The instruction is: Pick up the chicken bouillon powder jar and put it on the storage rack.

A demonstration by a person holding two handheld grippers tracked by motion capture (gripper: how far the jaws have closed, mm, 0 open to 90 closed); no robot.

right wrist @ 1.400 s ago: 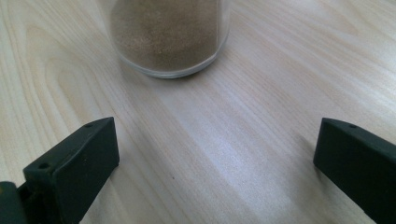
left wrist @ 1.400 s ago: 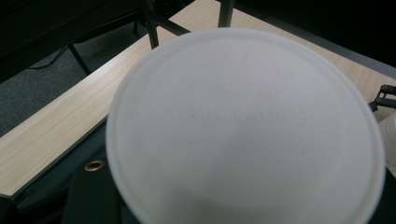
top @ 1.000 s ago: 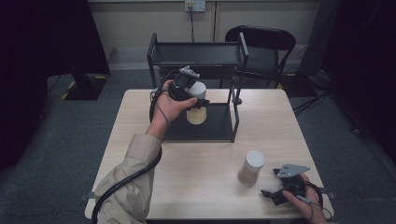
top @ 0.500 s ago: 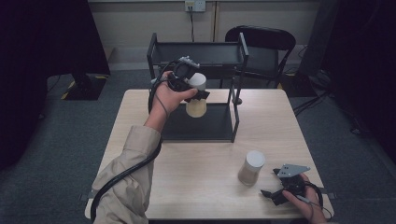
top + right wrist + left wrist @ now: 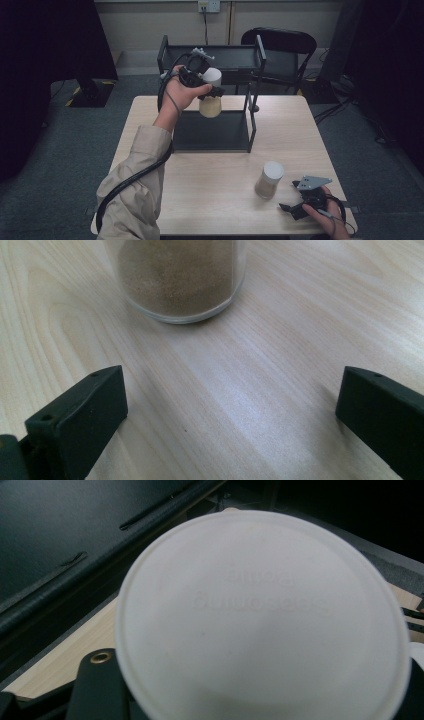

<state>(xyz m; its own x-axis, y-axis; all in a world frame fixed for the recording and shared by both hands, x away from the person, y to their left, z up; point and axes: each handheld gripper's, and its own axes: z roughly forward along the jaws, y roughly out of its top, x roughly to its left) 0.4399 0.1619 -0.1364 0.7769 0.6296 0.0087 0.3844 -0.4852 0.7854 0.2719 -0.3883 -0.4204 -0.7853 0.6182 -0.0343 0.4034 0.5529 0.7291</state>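
Note:
My left gripper [image 5: 207, 92] is shut on a clear jar of tan powder with a white lid [image 5: 210, 95] and holds it in the air above the lower shelf of the black rack [image 5: 212, 131]. That white lid [image 5: 260, 620] sits close in front of the left gripper view. A second jar of the same kind [image 5: 269, 180] stands on the table near the front right. My right gripper [image 5: 295, 206] rests low on the table just right of it, jaws wide open and bare. In the right gripper view the second jar [image 5: 180, 280] stands a little ahead of the jaws.
The black two-level rack has an upper shelf [image 5: 225, 54] behind the lifted jar and upright posts [image 5: 250, 100] at its right. A black chair [image 5: 280, 50] stands behind the table. The wooden table [image 5: 210, 195] has free room in front of the rack.
My left hand has lifted the jar from the rack's lower shelf toward the upper shelf. The right gripper and the second jar have stayed still.

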